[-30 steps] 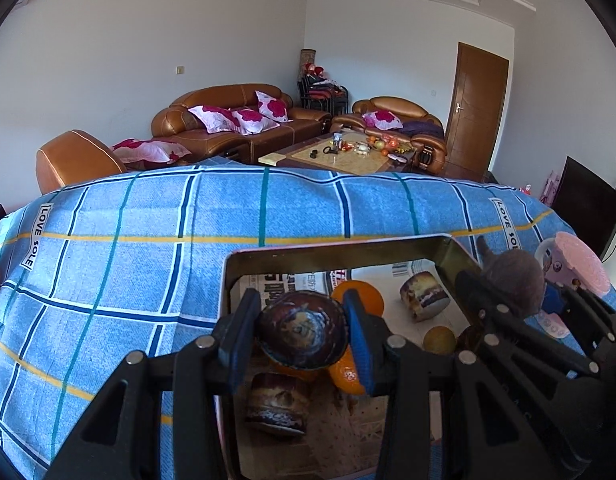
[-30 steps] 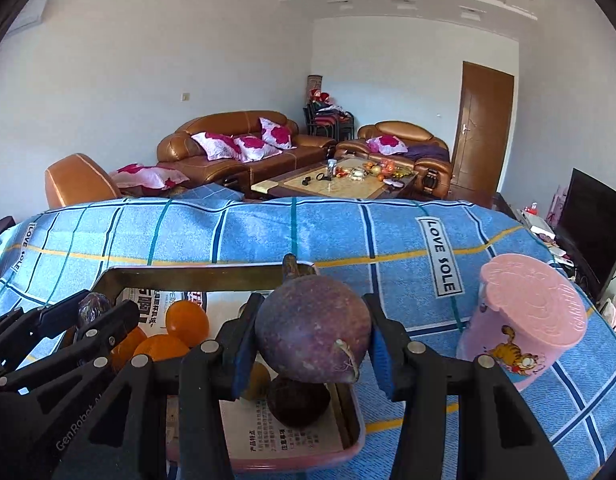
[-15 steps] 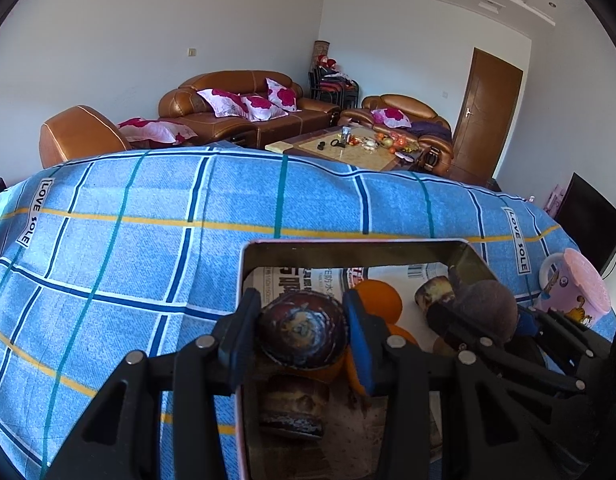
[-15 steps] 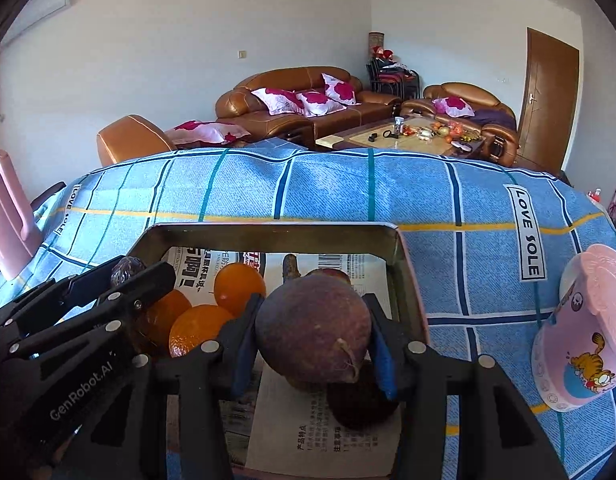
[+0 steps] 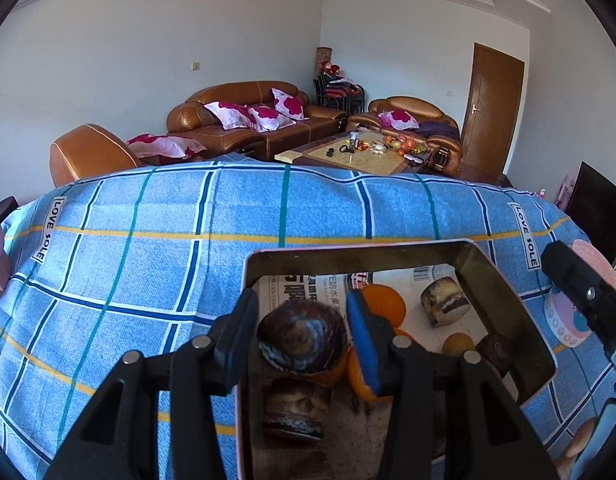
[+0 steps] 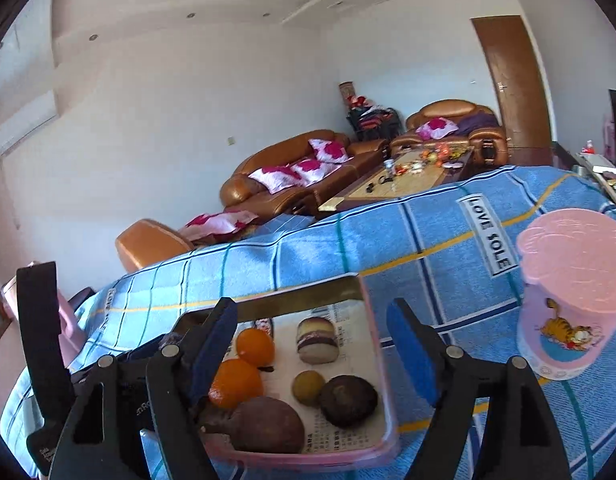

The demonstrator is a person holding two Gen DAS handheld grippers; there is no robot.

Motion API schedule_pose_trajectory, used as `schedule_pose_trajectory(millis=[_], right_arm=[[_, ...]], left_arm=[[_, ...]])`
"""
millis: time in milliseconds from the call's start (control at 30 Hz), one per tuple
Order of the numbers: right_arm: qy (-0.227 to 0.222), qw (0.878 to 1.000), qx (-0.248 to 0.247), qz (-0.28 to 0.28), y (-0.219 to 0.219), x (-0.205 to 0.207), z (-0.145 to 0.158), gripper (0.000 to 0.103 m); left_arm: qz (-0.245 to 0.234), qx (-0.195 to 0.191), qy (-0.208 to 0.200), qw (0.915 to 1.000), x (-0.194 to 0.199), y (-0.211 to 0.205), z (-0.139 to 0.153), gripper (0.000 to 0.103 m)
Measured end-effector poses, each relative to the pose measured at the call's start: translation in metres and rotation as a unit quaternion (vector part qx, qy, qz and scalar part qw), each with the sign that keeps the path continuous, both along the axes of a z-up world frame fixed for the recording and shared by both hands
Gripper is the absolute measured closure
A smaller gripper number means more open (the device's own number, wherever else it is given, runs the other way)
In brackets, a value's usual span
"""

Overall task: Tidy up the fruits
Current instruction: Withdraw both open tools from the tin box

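Right wrist view: right gripper [image 6: 313,350] jaws just opened wide, empty; purple fruit [image 6: 268,424] lies in pink tray [image 6: 381,396]. Left gripper [image 5: 302,336] just loosening around mottled dark fruit [image 5: 302,342] above the tray. Nearly sorted, apparently.

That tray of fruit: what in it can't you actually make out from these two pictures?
- Left wrist view: the dark fruit between the left gripper pads hides most of the oranges behind; whether the pads touch it is unclear.
- Right wrist view: the right gripper finger covers the pink tray near-left corner.
- Both views: the newspaper print is too small to read.
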State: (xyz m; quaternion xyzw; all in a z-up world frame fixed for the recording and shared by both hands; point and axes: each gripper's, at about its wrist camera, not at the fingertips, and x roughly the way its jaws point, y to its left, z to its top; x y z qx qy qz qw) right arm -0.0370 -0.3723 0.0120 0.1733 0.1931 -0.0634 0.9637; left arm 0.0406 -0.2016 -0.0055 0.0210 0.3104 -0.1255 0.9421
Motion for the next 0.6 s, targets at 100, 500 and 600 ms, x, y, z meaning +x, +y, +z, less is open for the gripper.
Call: schedule_pose_trajectory(millis=[100,500,600], right_arm=[[-0.016,0.998,-0.034,-0.056,-0.001,-0.013,0.006,0.023],[-0.073,0.985,-0.092,-0.13,0.006,-0.057,0.021,0.013],[-0.088,0.983,-0.092,-0.135,0.01,-0.068,0.022,0.013]], left_arm=[[-0.005,0.023,-0.032,0.9992,-0.01,-0.008,0.005,0.018],[-0.001,0.035,-0.116,0.9927,-0.046,-0.005,0.02,0.0],[0.002,0.029,-0.13,0.9911,-0.056,-0.001,0.023,0.0]])
